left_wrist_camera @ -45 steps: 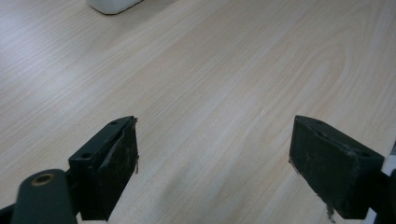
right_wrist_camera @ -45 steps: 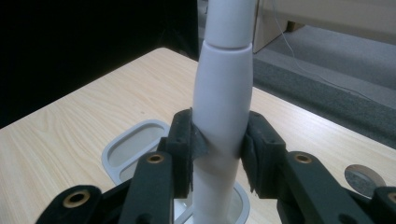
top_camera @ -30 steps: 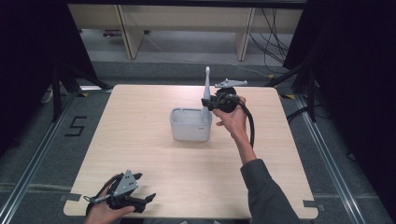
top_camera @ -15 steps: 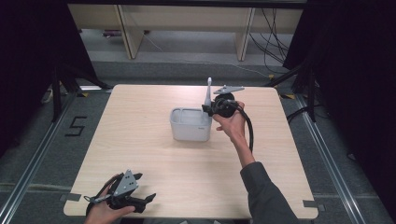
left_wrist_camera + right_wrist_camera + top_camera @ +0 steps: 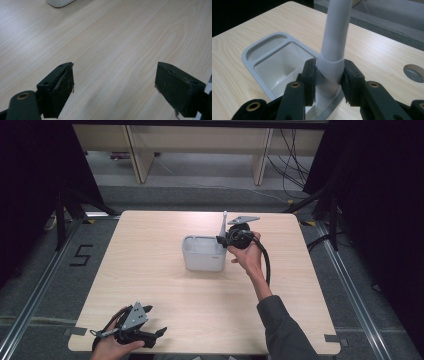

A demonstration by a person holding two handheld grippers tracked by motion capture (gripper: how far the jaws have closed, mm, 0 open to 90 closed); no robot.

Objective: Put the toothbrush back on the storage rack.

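Broadly, the wooden table carries a grey-white bin near its centre. At the bin's three o'clock rim, the right gripper is clenched around a pale tube standing nearly upright. Down at seven o'clock, the left gripper rests with jaws spread, holding nothing. Risk: the smooth tube could slip or tip, nudging the light bin.
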